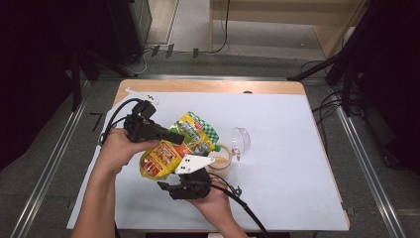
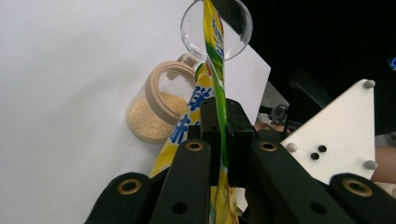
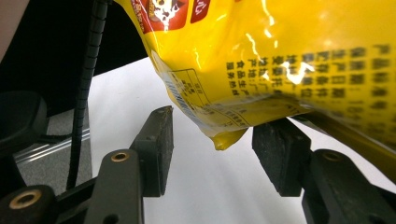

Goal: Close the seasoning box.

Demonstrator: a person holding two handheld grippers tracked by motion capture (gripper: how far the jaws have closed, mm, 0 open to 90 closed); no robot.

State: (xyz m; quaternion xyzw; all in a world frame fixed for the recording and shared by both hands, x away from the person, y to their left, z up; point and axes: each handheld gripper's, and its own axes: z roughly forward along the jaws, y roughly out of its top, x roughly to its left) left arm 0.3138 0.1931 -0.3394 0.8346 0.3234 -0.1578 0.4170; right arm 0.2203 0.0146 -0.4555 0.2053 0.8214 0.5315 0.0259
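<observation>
Left claw [image 2: 219, 135] clamps the yellow pouch [image 2: 215, 70] edge; right gripper view shows right claw [image 3: 212, 149] apart under its corner

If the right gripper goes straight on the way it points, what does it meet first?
Most likely the yellow pouch: its bottom corner hangs just ahead of the right gripper, between the open jaws, not yet pinched.

Glossy plastic pouch [image 3: 280, 51], matt white paper table cover [image 1: 282, 163]

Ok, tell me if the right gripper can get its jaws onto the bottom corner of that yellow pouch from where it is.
Probably yes. The right gripper has its jaws apart, and the yellow pouch hangs with its bottom corner just above the gap between them, nothing in between. The left gripper pinches the pouch's edge and holds it up.
</observation>
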